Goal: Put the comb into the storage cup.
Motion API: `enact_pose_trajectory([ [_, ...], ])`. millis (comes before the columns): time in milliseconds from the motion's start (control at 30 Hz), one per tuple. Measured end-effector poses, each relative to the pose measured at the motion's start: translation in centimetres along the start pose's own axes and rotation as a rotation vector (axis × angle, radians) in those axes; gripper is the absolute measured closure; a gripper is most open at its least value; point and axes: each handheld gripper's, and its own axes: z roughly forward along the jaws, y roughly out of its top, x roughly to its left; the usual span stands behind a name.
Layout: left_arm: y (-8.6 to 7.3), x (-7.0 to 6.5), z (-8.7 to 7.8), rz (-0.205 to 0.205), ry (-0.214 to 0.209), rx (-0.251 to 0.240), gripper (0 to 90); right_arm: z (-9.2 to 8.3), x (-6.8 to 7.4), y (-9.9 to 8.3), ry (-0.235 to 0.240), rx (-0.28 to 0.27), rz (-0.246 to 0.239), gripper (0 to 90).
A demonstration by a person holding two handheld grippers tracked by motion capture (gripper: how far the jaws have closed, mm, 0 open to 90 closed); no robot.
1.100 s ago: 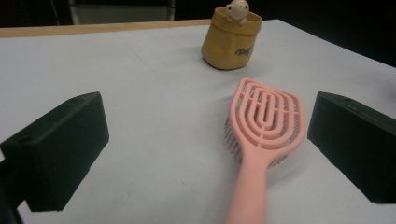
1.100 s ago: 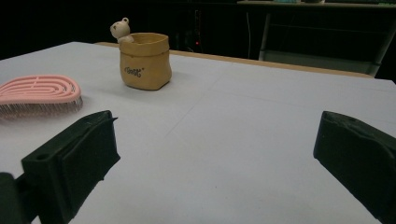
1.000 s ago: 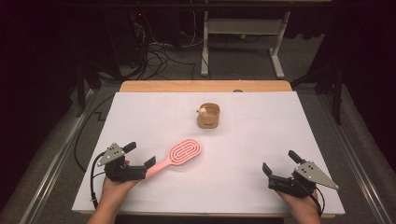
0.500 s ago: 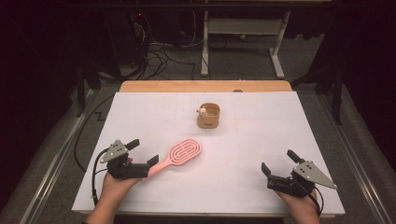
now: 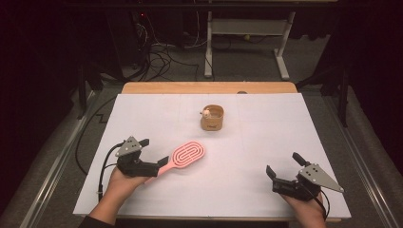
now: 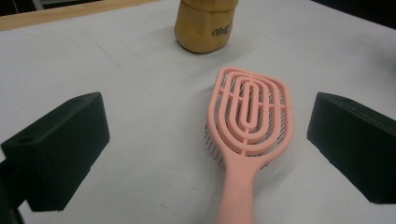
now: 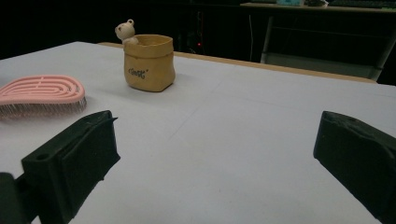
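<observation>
While the left tongs (image 6: 205, 154) are gaping around the pink brush (image 6: 250, 126) handle, the right tongs (image 7: 210, 158) are resting open, near right.

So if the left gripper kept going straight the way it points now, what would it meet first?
Most likely the pink hairbrush: its handle already lies between the open jaws of the left gripper, bristles down. The tan pot stands farther along, though depth is hard to judge.
</observation>
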Motion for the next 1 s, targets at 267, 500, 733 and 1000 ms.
enact_pose_trajectory([
  [267, 1.1, -0.2, 1.6, 0.029, -0.009, 0.092, 0.0, -0.1, -0.1, 0.0, -0.001, -0.003, 0.003, 0.0],
  [500, 2.1, -0.8, 2.8, 0.07, -0.023, 0.149, 0.0, -0.1, -0.1, 0.1, 0.0, -0.005, 0.004, 0.0],
  [733, 2.9, -1.3, 4.1, 0.114, -0.031, 0.213, 0.0, -0.1, -0.1, 0.0, -0.001, -0.004, 0.006, 0.0],
  [1000, 4.0, -2.3, 5.9, 0.14, -0.061, 0.281, 0.0, -0.1, -0.2, 0.0, -0.001, -0.004, 0.008, 0.0],
])
